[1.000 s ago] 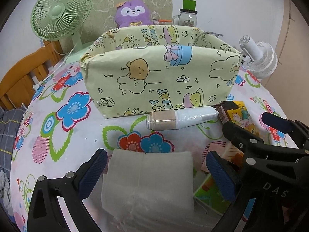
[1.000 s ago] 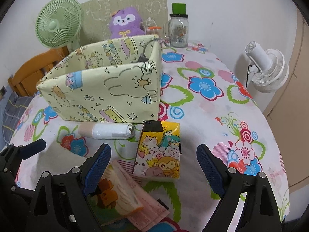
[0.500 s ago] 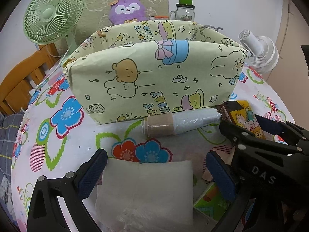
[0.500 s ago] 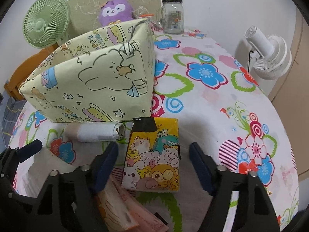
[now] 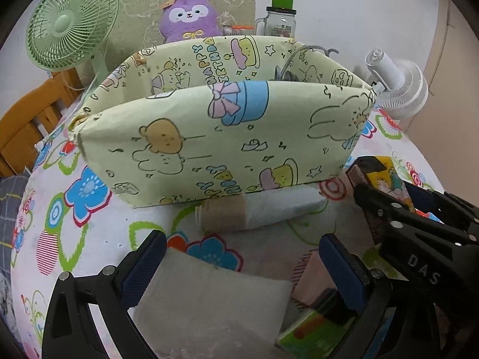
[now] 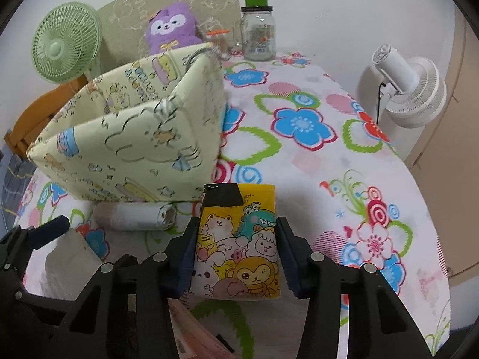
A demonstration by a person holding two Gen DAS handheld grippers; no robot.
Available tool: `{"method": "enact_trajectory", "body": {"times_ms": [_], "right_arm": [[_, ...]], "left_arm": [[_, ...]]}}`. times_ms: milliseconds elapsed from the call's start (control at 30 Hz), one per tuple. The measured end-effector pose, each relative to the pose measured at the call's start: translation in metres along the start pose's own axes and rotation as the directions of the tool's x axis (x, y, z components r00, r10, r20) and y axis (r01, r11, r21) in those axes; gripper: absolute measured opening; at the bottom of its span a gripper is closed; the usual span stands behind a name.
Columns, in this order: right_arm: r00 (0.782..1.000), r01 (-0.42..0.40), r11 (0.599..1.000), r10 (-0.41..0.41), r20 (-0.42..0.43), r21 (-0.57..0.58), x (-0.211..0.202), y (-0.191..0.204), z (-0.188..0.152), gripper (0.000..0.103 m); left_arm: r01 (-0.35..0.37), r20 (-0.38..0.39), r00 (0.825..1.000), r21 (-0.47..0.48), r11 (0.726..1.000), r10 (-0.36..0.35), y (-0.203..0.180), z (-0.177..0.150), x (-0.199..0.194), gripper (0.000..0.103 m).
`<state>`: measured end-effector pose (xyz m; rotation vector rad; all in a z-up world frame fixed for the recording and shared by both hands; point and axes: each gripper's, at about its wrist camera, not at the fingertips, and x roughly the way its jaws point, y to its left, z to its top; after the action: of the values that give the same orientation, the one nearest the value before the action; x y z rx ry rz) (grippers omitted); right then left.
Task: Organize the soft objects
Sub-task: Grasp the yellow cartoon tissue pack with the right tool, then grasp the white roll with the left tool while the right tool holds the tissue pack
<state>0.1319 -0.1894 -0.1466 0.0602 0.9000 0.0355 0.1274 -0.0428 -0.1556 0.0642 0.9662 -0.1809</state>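
A pale yellow cartoon-print fabric bin (image 5: 227, 137) stands open on the flowered tablecloth; it also shows in the right wrist view (image 6: 134, 143). My right gripper (image 6: 236, 254) is shut on a yellow cartoon tissue pack (image 6: 239, 245) lying in front of the bin; the pack shows in the left wrist view (image 5: 386, 173). My left gripper (image 5: 242, 266) is open, its fingers either side of a white soft pack (image 5: 209, 305) on the table. A white roll with a brown end (image 5: 254, 212) lies against the bin's base.
A green fan (image 5: 71, 21), purple plush (image 5: 188, 18) and green-lidded glass jar (image 5: 281, 18) stand behind the bin. A white fan (image 6: 410, 83) stands at the right edge. Pink and green packets (image 5: 317, 326) lie near my left gripper. A wooden chair (image 5: 27, 119) is at the left.
My right gripper moved forward and closed its fingers on the yellow tissue pack. My left gripper edged closer to the bin and stayed open.
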Motion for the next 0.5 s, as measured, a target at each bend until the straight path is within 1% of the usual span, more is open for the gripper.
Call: {"method": "enact_trajectory", "body": {"times_ms": [267, 500], "right_arm": [[1.000, 0.008, 1.000, -0.008, 0.011, 0.018, -0.002, -0.012, 0.007, 0.052], [1.000, 0.012, 0.999, -0.012, 0.009, 0.032, 0.002, -0.020, 0.011, 0.052]], "left_arm": [[0.020, -0.006, 1.000, 0.000, 1.000, -0.020, -0.009, 0.009, 0.006, 0.103], [0.020, -0.037, 0.999, -0.024, 1.000, -0.021, -0.011, 0.015, 0.018, 0.102]]}}
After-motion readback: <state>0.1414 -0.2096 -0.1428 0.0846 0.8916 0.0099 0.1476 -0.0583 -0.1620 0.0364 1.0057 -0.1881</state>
